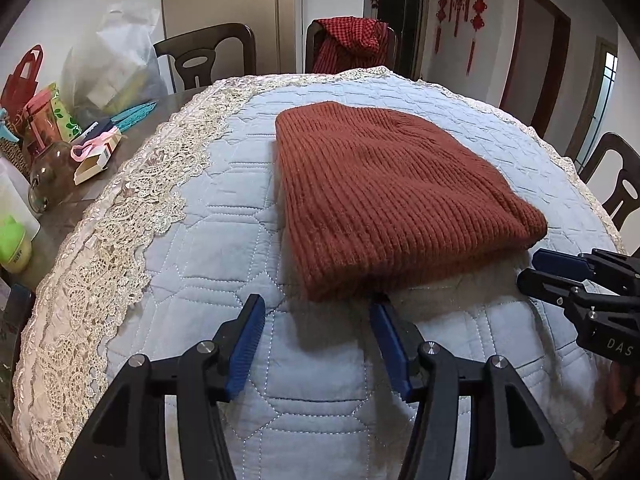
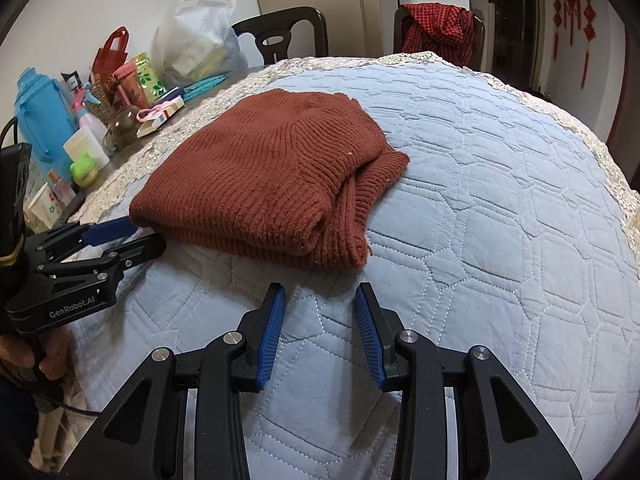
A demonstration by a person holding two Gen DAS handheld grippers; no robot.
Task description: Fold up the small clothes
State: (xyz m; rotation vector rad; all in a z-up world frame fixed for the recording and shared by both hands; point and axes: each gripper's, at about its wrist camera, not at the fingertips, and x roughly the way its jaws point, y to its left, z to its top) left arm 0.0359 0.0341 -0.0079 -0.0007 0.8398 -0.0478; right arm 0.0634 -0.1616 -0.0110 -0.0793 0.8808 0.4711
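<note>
Home dining room: quilted cloth (image 1: 240, 200) over table, dining chairs (image 1: 206, 58), red knot ornaments (image 1: 460, 0) on wall.

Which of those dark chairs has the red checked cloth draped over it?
The chair at the far side of the table, behind the rust knit garment. The chair to its left is bare, with its cut-out back showing.

A folded rust-brown ribbed knit sweater (image 1: 384, 196) lies on the pale blue quilted cloth (image 1: 224, 200), just beyond the open, empty left gripper (image 1: 318, 308), whose right fingertip (image 1: 380, 314) reaches its near edge.
</note>
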